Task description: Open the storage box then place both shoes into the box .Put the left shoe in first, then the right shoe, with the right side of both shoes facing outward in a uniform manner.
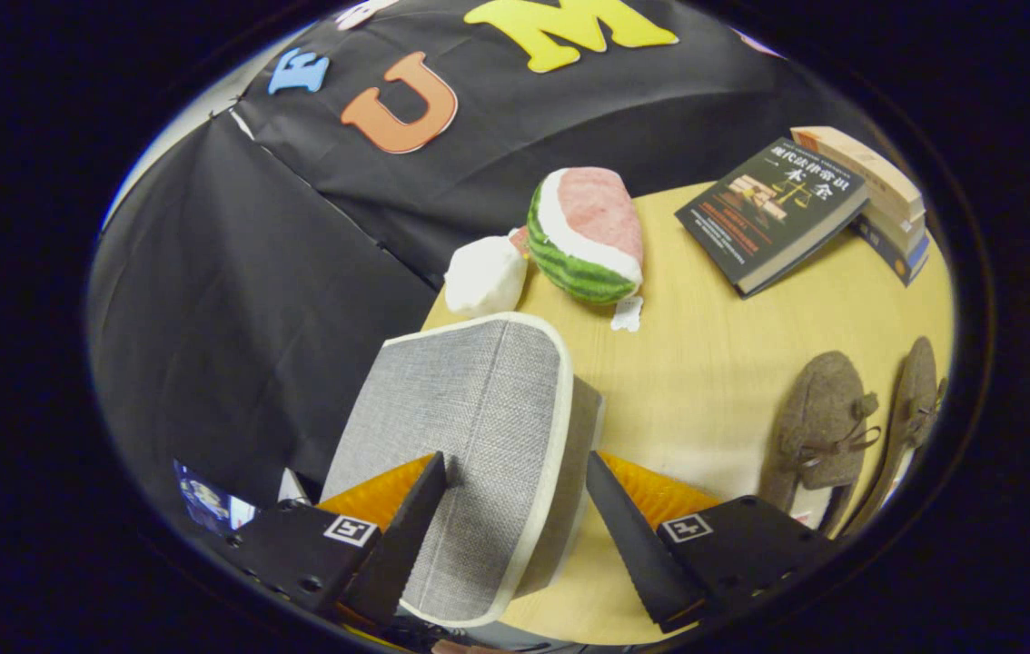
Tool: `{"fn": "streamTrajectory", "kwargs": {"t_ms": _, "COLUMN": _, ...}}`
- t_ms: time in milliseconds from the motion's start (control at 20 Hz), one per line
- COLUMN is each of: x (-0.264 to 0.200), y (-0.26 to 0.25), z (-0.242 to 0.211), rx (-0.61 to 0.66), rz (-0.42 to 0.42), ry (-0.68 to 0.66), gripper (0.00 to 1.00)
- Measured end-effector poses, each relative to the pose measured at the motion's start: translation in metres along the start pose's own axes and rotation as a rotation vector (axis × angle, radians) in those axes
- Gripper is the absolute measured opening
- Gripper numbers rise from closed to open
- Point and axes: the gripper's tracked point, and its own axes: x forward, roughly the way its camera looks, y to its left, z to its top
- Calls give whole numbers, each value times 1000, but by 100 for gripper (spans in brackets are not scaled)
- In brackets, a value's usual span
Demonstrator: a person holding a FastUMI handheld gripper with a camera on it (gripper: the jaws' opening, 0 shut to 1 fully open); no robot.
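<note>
The jaws stand apart around the grey storage box [479, 436] lid (not pressing it); both shoes [828, 427] wait on the counter [706, 363] beyond, unplaced.

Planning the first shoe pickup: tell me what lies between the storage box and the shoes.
In the gripper view, bare tabletop separates the storage box, which sits between the open tongs, from both shoes.

— How did the gripper [515, 495] stand?
— Its two fingers [406, 536] were spread wide apart, one at each side, and they did not press on anything.
</note>
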Motion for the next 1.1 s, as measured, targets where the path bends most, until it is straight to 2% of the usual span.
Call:
{"fn": "streamTrajectory", "kwargs": {"t_ms": 150, "x": 6, "y": 3, "z": -3, "rx": 87, "rz": 84, "ry": 50, "gripper": 94}}
{"fn": "streamTrajectory", "kwargs": {"t_ms": 250, "x": 8, "y": 6, "z": -5, "rx": 153, "rz": 133, "ry": 84, "gripper": 84}}
{"fn": "streamTrajectory", "kwargs": {"t_ms": 450, "x": 2, "y": 4, "z": -2, "rx": 188, "rz": 120, "ry": 105, "gripper": 64}}
{"fn": "streamTrajectory", "kwargs": {"t_ms": 500, "x": 2, "y": 4, "z": -7, "rx": 184, "rz": 114, "ry": 114, "gripper": 63}}
{"fn": "streamTrajectory", "kwargs": {"t_ms": 600, "x": -2, "y": 4, "z": -7, "rx": 200, "rz": 103, "ry": 131, "gripper": 45}}
{"fn": "streamTrajectory", "kwargs": {"t_ms": 650, "x": -5, "y": 9, "z": -5, "rx": 223, "rz": 130, "ry": 144, "gripper": 37}}
{"fn": "streamTrajectory", "kwargs": {"t_ms": 750, "x": -16, "y": 9, "z": -5, "rx": 242, "rz": 100, "ry": 172, "gripper": 19}}
{"fn": "streamTrajectory", "kwargs": {"t_ms": 900, "x": -13, "y": 16, "z": -7, "rx": 191, "rz": 95, "ry": 167, "gripper": 19}}
{"fn": "streamTrajectory", "kwargs": {"t_ms": 1000, "x": -17, "y": 18, "z": -9, "rx": 184, "rz": 49, "ry": 180, "gripper": 2}}
{"fn": "streamTrajectory", "kwargs": {"t_ms": 1100, "x": -21, "y": 25, "z": -9, "rx": 159, "rz": 28, "ry": 181, "gripper": 2}}
